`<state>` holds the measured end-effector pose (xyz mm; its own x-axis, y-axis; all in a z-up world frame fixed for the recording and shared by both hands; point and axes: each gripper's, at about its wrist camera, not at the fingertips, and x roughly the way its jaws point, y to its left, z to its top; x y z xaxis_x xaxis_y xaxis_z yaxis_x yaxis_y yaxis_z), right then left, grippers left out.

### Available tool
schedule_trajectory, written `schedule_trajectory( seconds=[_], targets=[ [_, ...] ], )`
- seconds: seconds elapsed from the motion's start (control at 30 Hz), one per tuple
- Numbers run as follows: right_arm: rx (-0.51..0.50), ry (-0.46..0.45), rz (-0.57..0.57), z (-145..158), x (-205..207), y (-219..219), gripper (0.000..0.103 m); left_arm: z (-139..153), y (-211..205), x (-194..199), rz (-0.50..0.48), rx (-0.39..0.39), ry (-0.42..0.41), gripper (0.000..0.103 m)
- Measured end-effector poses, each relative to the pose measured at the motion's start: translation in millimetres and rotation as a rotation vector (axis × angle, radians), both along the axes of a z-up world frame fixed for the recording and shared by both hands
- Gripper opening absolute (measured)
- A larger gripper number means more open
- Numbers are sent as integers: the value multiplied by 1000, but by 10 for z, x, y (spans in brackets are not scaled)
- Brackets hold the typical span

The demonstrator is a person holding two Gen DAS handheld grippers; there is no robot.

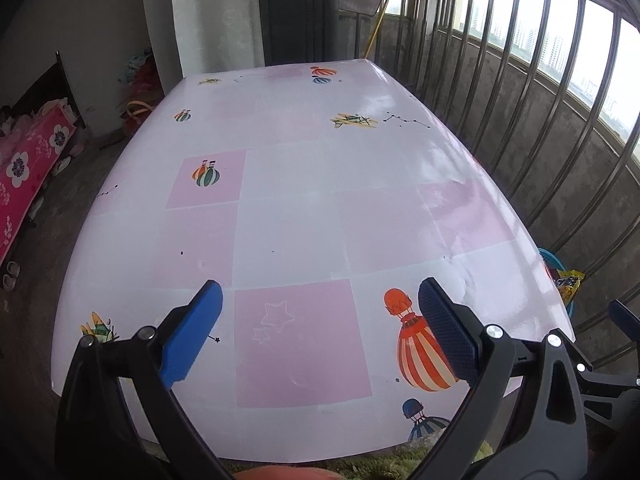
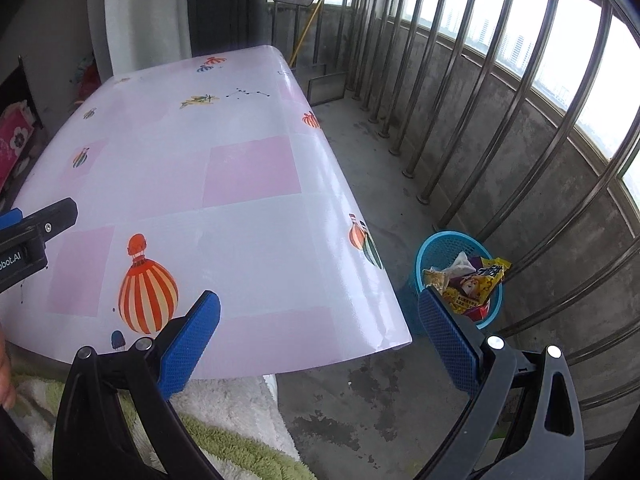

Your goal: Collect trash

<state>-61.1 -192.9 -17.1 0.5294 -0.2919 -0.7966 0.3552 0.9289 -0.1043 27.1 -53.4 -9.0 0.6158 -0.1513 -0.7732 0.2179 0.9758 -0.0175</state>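
A low table (image 1: pixel 304 208) with a glossy pink-and-white cloth printed with hot-air balloons fills the middle. From 12 to 3 o'clock, steel railing bars (image 2: pixel 496 92) stand on a grey concrete parapet (image 2: pixel 516 152), with bright daylight behind. The concrete floor (image 2: pixel 372 400) is stained. At 9 o'clock lies a pink flowered bed (image 1: pixel 28 172); at 12, a dark cabinet (image 1: pixel 298 20).

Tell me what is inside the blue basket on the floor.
The blue basket holds a crumpled white tissue and yellow snack wrappers piled to its rim. Whatever lies beneath them is covered, and the right tongs hide part of the near rim.
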Motion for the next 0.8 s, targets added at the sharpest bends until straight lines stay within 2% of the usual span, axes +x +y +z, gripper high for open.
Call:
schedule_trajectory(
  seconds=[0.8],
  targets=[
    [-19,4,-94,-2,-61,-291,96,-84,-211,-76,-82,22,51,94]
  ],
)
